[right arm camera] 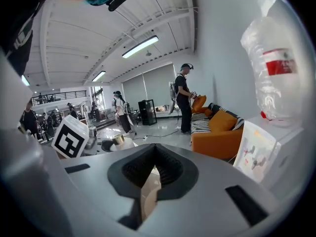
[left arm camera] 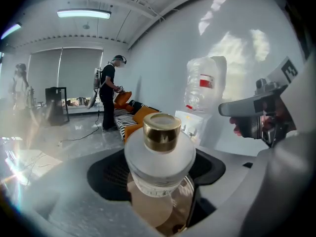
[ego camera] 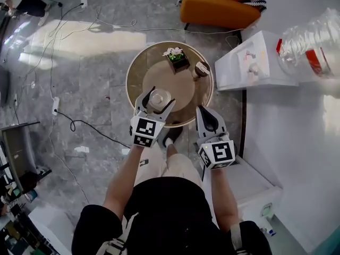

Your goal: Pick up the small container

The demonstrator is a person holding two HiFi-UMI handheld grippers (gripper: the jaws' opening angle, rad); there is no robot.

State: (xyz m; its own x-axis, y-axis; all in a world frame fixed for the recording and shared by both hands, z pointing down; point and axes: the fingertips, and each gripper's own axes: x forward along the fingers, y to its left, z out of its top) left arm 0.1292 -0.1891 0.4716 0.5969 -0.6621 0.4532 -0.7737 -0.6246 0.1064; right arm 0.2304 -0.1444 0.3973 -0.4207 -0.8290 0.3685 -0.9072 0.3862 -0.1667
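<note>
Now, left gripper [ego camera: 158, 99]: jaws clamped on gold-capped frosted jar [left arm camera: 159, 154]
right gripper [ego camera: 204, 113]: jaws pressed together, nothing between
round table [ego camera: 180, 81]: beneath jar

Inventory, by count:
- One round table [ego camera: 183, 92] is recorded.
- One small container [ego camera: 159, 96] is listed.
- One potted plant [ego camera: 177, 58] and one small brown object [ego camera: 201, 69] are noted.
- Two grippers are counted, the left gripper [ego camera: 159, 101] and the right gripper [ego camera: 204, 110].
- One orange sofa [ego camera: 220, 10], one white water dispenser [ego camera: 249, 62] and one water bottle [ego camera: 311, 47] are entered.
</note>
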